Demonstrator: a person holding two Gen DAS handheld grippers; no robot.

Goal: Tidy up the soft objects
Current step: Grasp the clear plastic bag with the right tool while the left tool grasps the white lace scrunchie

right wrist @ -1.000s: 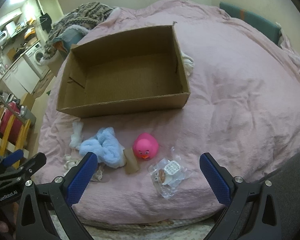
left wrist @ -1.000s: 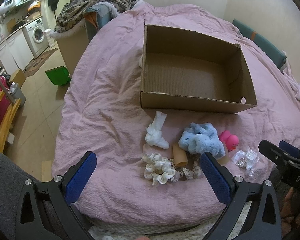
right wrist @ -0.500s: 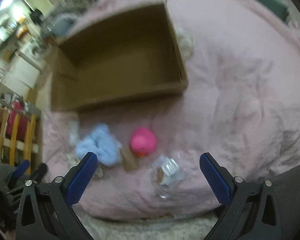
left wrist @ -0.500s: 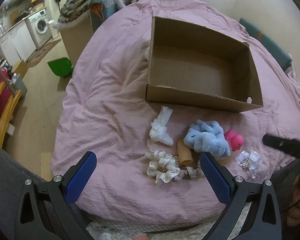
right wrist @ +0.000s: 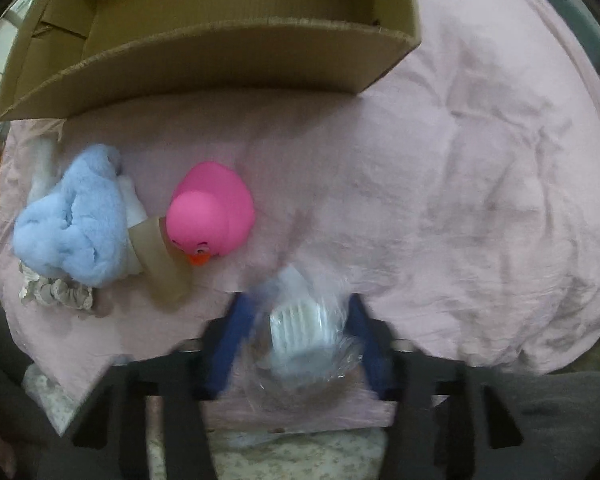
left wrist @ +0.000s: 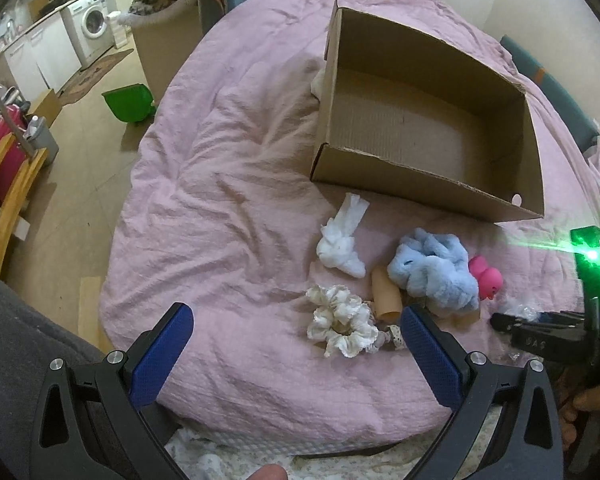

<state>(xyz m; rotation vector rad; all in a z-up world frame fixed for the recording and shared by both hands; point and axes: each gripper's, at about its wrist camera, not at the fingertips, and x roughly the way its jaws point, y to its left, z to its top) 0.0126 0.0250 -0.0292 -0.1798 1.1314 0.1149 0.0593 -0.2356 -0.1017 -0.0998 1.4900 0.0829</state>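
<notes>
The right gripper [right wrist: 300, 332] has its jaws partly closed around a clear plastic packet [right wrist: 304, 332] lying on the pink bedspread [right wrist: 460, 184]; contact unclear through blur. The left gripper [left wrist: 296, 340] hovers spread wide, holding nothing.

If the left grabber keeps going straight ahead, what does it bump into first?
Probably the cream scrunchie. It lies on the pink bedcover just ahead of the open left gripper, between its fingers. The cardboard box sits farther on. Depth is hard to judge through the fisheye.
</notes>
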